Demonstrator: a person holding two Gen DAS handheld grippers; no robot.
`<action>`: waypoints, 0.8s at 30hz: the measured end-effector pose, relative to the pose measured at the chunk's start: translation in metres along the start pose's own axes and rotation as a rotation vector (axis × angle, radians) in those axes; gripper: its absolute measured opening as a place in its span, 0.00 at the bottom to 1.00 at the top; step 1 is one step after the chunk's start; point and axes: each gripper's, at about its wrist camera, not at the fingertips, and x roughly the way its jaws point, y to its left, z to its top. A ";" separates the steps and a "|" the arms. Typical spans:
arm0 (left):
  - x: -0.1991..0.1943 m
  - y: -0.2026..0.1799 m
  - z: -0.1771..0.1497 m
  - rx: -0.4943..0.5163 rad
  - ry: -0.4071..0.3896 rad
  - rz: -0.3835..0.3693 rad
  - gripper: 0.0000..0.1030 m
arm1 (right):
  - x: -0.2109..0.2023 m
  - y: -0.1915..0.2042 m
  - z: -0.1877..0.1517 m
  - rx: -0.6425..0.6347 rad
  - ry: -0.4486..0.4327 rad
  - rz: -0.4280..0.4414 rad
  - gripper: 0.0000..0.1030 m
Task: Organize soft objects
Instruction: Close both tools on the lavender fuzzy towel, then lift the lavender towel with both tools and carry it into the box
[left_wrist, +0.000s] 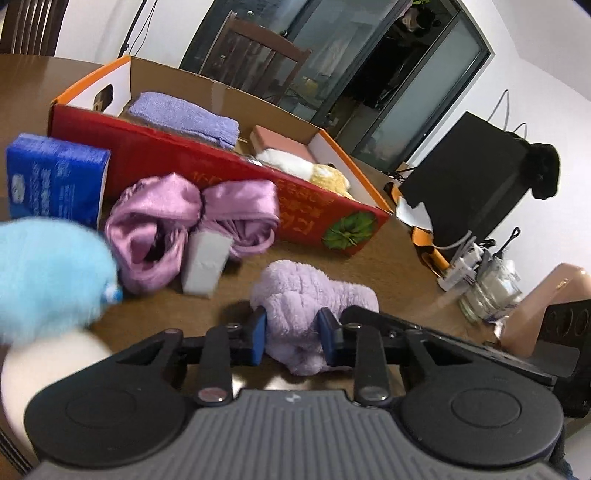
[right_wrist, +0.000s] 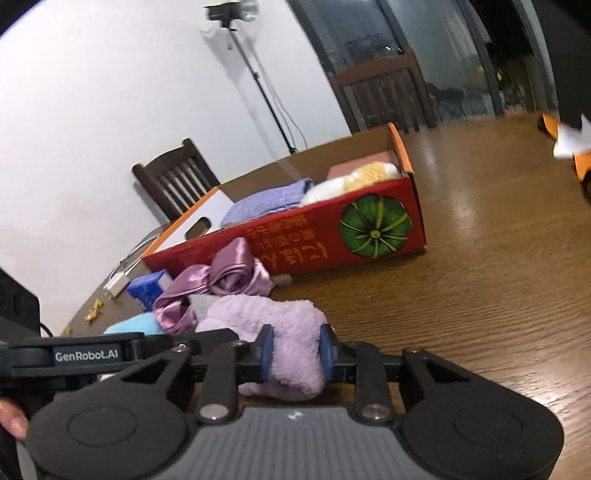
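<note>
Lilac plush cloth (left_wrist: 314, 295) lies bunched on the wooden table (right_wrist: 480, 295), pinched from two ends: the left gripper (left_wrist: 292, 332) has its blue pads pressed into one side of the fluffy bundle, and the right gripper (right_wrist: 297, 350) is closed on the other side, its fingers squeezing the pile narrow between them. Just ahead of the left fingers stands a small grey block (left_wrist: 205, 262), touching a crumpled pink satin cloth (left_wrist: 192, 218). To the left of those fingers sits a blurred light-blue fluffy item (left_wrist: 48, 273), with a blue packet (left_wrist: 55, 181) beyond it. Farther ahead of both pairs of fingers lies the red cardboard box (right_wrist: 295, 236), open at the top, holding a folded purple towel (left_wrist: 184, 116), a pink box (left_wrist: 280, 144) and a cream-and-yellow plush (right_wrist: 354, 181).
</note>
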 end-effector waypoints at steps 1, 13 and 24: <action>-0.005 -0.002 -0.005 -0.001 0.000 0.000 0.28 | -0.006 0.003 -0.001 -0.010 -0.002 0.002 0.22; -0.067 -0.032 -0.041 0.050 -0.072 -0.024 0.27 | -0.078 0.037 -0.028 -0.069 -0.049 0.021 0.20; -0.049 -0.051 0.090 0.185 -0.187 -0.068 0.27 | -0.072 0.053 0.084 -0.209 -0.216 0.076 0.19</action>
